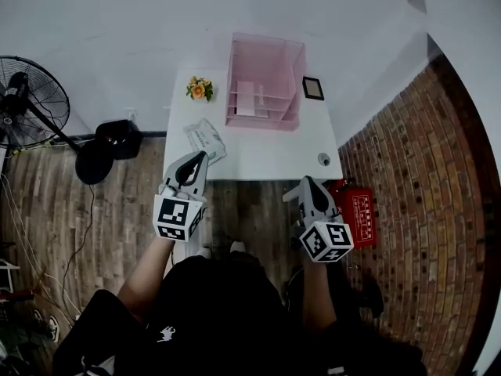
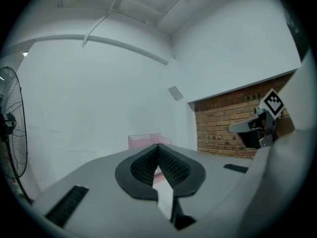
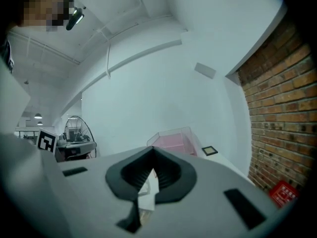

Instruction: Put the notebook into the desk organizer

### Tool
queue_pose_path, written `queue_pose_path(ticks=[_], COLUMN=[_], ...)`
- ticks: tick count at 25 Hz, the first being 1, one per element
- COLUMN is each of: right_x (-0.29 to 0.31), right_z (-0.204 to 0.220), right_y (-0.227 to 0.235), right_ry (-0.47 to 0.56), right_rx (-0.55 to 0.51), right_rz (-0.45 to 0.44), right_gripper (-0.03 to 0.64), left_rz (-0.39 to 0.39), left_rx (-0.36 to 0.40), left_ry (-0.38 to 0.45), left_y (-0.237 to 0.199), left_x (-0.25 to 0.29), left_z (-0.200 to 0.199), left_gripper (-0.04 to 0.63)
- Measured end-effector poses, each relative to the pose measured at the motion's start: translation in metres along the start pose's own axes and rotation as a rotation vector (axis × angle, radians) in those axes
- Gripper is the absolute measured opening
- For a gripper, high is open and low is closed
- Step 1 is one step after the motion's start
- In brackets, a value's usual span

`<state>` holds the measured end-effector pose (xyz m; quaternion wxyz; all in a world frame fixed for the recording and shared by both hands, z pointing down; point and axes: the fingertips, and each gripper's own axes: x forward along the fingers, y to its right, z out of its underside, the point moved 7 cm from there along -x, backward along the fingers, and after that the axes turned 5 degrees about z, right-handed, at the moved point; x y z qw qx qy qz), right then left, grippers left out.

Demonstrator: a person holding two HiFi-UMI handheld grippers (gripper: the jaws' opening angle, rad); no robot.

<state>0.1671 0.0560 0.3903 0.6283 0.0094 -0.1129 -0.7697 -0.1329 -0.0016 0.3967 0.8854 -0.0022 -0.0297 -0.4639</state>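
Step in hand: approach, nothing grasped yet. I hold left gripper (image 1: pixel 200 160) and right gripper (image 1: pixel 308 182) closed and empty at the near edge of the tabletop (image 1: pixel 266 155). Notebook (image 1: pixel 206 139): near-left, just beyond left gripper. Desk organizer (image 1: pixel 264 81): far centre. Next, I judge: open jaws, reach notebook.

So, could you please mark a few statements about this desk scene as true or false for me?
1. The notebook lies on the white table, outside the pink desk organizer. True.
2. The right gripper holds the notebook. False: its jaws are shut on nothing, short of the table.
3. The flowers stand to the left of the organizer. True.
4. The fan stands against the brick wall. False: the fan is on the left and the brick wall is on the right.
5. The left gripper is wide open. False: its jaws are shut and empty.
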Motion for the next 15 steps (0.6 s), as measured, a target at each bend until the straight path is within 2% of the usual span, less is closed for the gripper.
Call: queue_pose_path(ticks=[15], right_x=[0.003], right_z=[-0.001], right_y=[-0.041], right_ry=[0.019], right_rx=[-0.034], right_rz=[0.045], right_gripper=[0.002], left_rz=[0.048], left_rx=[-0.004], left_ry=[0.024], left_y=[-0.036], left_x=[-0.014], left_z=[0.000], left_gripper=[0.003])
